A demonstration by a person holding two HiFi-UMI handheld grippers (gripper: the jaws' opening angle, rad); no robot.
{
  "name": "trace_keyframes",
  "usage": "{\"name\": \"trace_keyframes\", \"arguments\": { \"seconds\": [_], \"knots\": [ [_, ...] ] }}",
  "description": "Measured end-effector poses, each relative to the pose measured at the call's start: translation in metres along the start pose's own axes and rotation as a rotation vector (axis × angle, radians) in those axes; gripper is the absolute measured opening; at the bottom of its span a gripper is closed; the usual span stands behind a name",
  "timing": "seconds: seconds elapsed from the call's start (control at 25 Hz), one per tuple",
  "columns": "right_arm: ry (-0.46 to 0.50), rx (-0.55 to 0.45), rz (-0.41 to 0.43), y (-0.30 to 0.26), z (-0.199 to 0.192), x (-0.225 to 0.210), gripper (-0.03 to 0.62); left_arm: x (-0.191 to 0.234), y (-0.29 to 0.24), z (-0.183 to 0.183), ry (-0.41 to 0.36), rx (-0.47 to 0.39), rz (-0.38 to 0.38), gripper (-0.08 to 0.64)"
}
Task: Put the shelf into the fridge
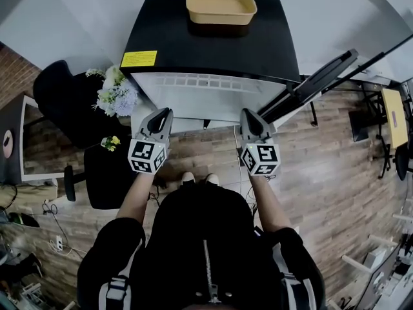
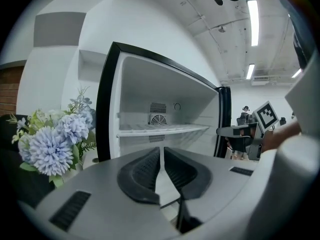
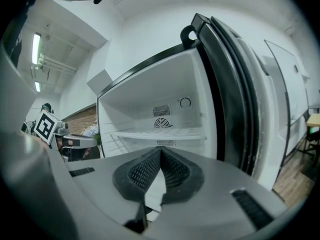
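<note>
Fridge (image 2: 150,79) cavity is open at the front; the shelf (image 2: 165,129) spans it, with free room above. Flowers (image 2: 52,141) stand at the left, the door (image 3: 232,94) at the right.

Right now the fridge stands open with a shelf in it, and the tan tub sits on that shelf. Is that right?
Not quite. The fridge does stand open with a shelf in it, but the tub sits on top of the fridge, not on the shelf. The head view shows this.

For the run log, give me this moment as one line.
fridge open | shelf inside | left gripper shut, empty | right gripper shut, empty
</note>
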State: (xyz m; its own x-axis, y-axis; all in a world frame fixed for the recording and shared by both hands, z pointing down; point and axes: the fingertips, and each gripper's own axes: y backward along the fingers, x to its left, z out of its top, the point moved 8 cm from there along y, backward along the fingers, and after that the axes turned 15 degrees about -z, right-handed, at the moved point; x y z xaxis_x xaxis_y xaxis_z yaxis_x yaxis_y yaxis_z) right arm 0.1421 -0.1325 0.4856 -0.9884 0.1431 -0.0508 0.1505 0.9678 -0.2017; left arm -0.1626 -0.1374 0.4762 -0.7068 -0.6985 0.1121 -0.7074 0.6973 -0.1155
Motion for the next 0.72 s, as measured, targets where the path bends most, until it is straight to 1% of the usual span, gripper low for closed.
{"name": "trace_keyframes", "arguments": {
  "seconds": [0.72],
  "knots": [
    [-0.003, 0.008, -0.017, 0.0077, -0.0034, 0.0006, 0.005, -0.0044, 0.0016, -0.0052, 0.036, -0.016, -0.001, 0.041]
  ]
}}
